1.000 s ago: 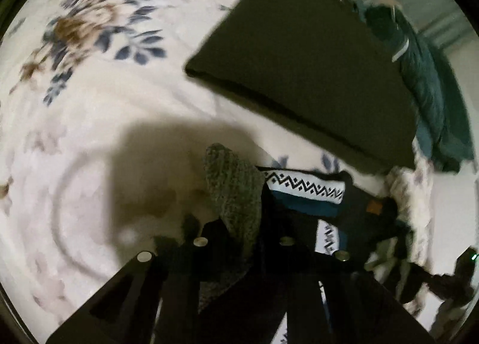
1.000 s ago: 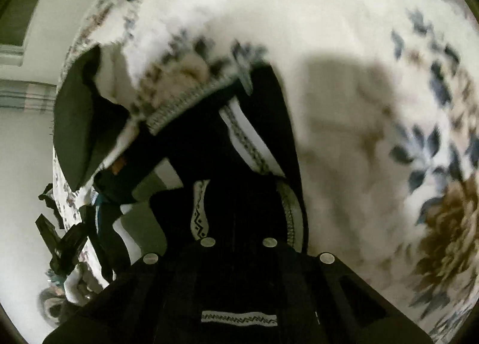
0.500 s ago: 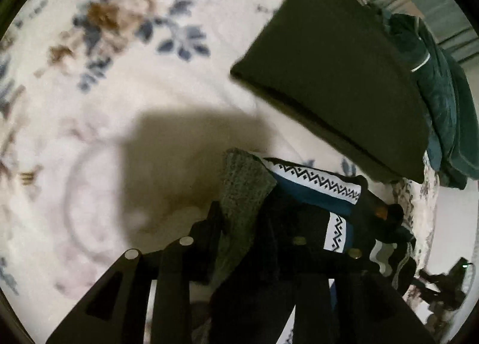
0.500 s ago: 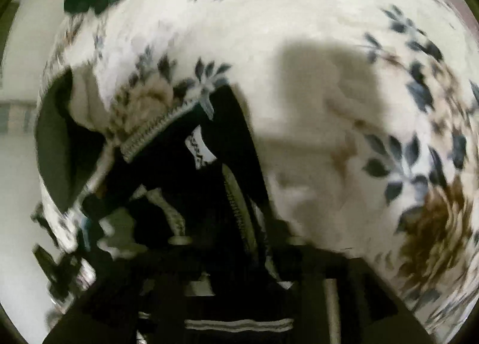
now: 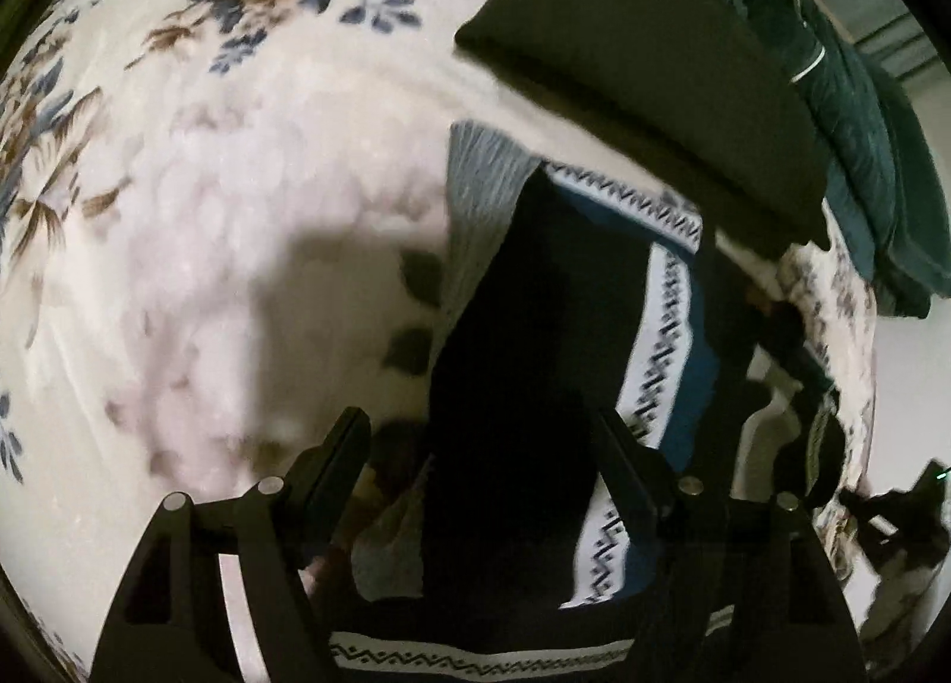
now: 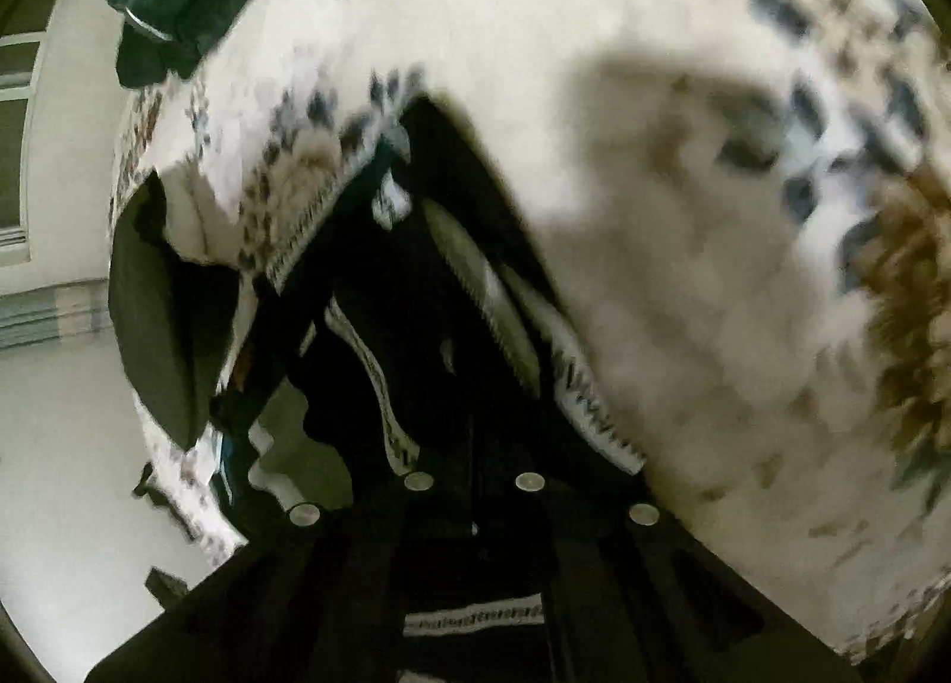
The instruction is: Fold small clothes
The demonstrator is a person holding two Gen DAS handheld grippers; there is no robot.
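Floral bedspread carries the patterned garment; left claw has just been opening, straddling it unpinched; right claw clamped shut, anchoring its fold.

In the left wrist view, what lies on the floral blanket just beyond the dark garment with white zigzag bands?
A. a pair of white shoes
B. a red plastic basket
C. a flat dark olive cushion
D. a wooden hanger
C: a flat dark olive cushion rests on the floral blanket past the dark garment with white zigzag bands.
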